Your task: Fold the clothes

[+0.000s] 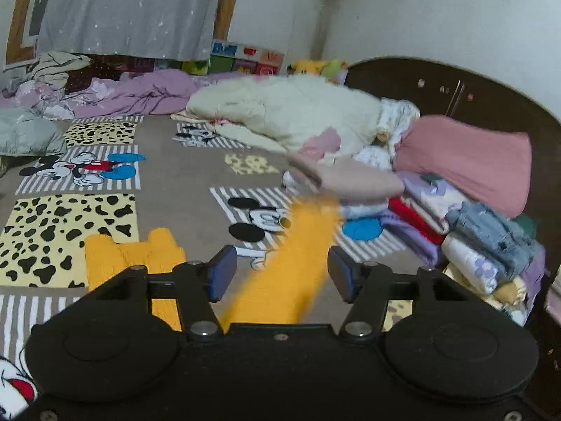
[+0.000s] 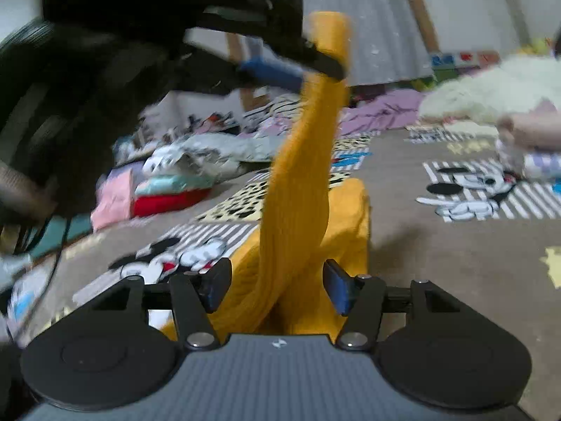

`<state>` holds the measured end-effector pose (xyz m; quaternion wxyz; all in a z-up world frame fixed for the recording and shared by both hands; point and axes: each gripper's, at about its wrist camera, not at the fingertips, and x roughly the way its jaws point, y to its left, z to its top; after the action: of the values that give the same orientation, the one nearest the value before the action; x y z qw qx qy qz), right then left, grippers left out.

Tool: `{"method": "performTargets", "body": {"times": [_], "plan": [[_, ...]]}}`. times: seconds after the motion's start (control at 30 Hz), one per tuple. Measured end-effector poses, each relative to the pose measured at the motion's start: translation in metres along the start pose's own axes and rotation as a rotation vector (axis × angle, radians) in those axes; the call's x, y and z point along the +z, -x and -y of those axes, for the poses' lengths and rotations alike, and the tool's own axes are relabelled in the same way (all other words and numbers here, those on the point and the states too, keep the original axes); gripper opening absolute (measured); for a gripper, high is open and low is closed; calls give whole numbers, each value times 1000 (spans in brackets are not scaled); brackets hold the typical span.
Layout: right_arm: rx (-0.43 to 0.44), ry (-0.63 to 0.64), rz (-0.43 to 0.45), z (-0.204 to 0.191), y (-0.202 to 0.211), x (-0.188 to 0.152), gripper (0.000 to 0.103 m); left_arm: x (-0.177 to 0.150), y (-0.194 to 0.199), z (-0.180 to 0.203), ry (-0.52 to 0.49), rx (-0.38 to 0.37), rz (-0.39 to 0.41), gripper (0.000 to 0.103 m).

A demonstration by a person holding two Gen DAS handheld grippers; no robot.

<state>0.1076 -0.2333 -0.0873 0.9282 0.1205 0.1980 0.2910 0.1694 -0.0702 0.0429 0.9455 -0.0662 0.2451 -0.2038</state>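
Note:
A mustard-yellow knit garment lies on the cartoon-print bed cover. One long strip of it hangs blurred between my left gripper's wide-apart blue pads, not pinched. In the right wrist view the left gripper sits high, the yellow strip draped over its finger and running down to the garment body. My right gripper is open, its pads on either side of the strip's base, not closed on it.
A stack of folded clothes and a pink pillow sit at the right by the dark headboard. A cream blanket and purple bedding lie at the back. More clothes lie at the left.

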Motion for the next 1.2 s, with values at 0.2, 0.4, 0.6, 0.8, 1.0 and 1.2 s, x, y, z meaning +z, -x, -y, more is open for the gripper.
{"method": "performTargets", "body": {"times": [0.2, 0.4, 0.6, 0.8, 1.0, 1.2], "plan": [[-4, -244, -35, 46, -12, -1, 41, -18, -3, -87, 119, 274, -27, 53], [30, -312, -63, 52, -20, -6, 41, -21, -59, -105, 93, 332, -94, 52], [69, -315, -78, 50, -28, -8, 33, -25, -114, -123, 68, 390, -161, 43], [97, -321, -68, 52, -29, -10, 25, -33, -164, -134, 12, 486, -240, 30], [93, -255, -34, 42, -23, -6, 18, -29, -144, -141, 20, 520, -175, 14], [113, -180, -30, 28, -20, -4, 17, -27, -149, -145, -32, 493, -225, 15]]}}
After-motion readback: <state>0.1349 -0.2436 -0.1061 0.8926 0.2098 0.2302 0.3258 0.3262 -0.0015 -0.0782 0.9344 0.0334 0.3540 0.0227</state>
